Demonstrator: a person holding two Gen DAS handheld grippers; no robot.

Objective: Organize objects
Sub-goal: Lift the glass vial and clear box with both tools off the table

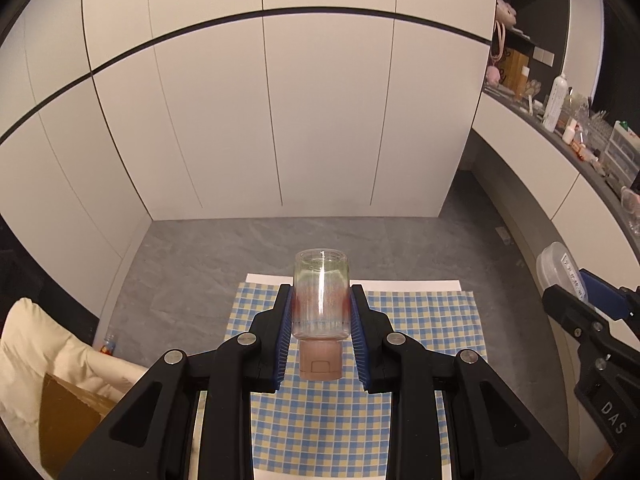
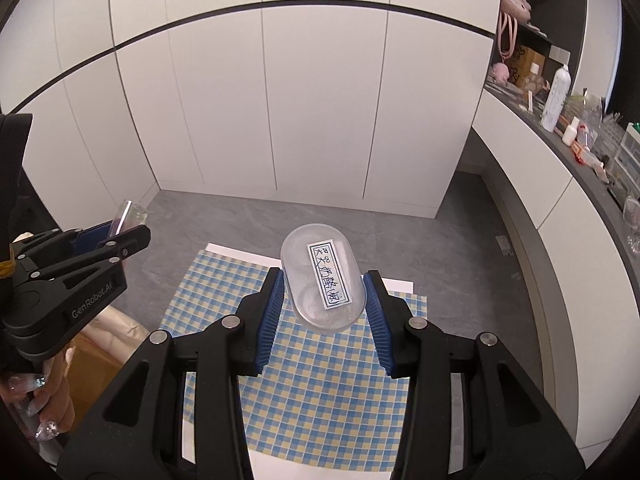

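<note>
Objects for organizing are both held in the air here, one in each gripper, above a checked cloth (image 1: 420, 316) of blue, yellow and white squares. That cloth lies on a white sheet (image 2: 394, 286) on the grey stone-patterned floor (image 1: 208, 252), and the sheet's far edge shows beyond the cloth's far edge. White cabinet doors (image 1: 328, 120) stand behind the floor.

At the left side of the cloth sits a cream padded cushion (image 1: 24, 344) with a brown cardboard piece (image 1: 68, 420) against it. A long counter (image 2: 560, 140) runs along the right, crowded with bottles and small boxes too small to tell apart.

In the right wrist view, the right gripper (image 2: 324, 280) clamps a clear oval plastic container (image 2: 316, 304) between its blue ribbed pads, which press its two long sides. A white label (image 2: 329, 276) with handwritten characters faces up on it. The container hangs over the far part of the cloth.

The left gripper (image 1: 320, 304) is closed on a small clear bottle (image 1: 320, 296), its pads squeezing the body. Its pinkish cap (image 1: 320, 362) points back toward the camera, and the bottle's base points away over the cloth's far edge.

A hand (image 2: 44, 396) with decorated nails shows at the lower left of the right wrist view.
</note>
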